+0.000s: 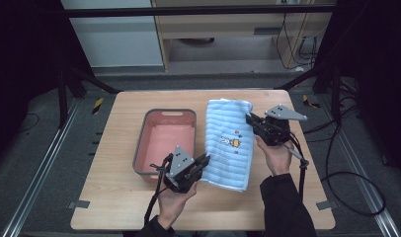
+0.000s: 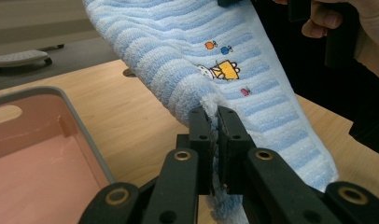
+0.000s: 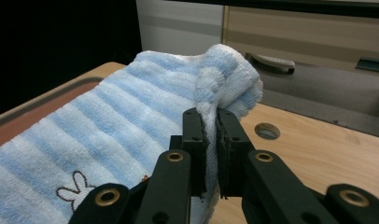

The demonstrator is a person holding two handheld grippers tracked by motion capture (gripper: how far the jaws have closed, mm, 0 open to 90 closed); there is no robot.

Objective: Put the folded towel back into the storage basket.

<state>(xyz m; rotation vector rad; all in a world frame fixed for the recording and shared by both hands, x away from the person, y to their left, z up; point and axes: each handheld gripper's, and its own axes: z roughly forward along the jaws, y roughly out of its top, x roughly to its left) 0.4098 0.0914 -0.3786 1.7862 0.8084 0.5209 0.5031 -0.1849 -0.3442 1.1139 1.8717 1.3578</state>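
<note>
Towel (image 1: pixel 229 140): blue-striped, right beside pink bin (image 1: pixel 165 142)
L gripper (image 1: pixel 204 161): clamped on towel's near corner
R gripper (image 1: pixel 249 120): clamped on towel's far edge

One blue striped towel (image 1: pixel 230 143), one pink basin (image 1: pixel 165 140) to its left, one wooden table (image 1: pixel 114 197) and two grippers, left (image 1: pixel 203 162) and right (image 1: pixel 250 119), were counted.

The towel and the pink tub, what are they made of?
Towel: probably cotton terry, matte; fuzzy loops show where each gripper pinches it. Tub: looks like moulded plastic, smooth, slightly shiny pink inside with a grey rim.
</note>
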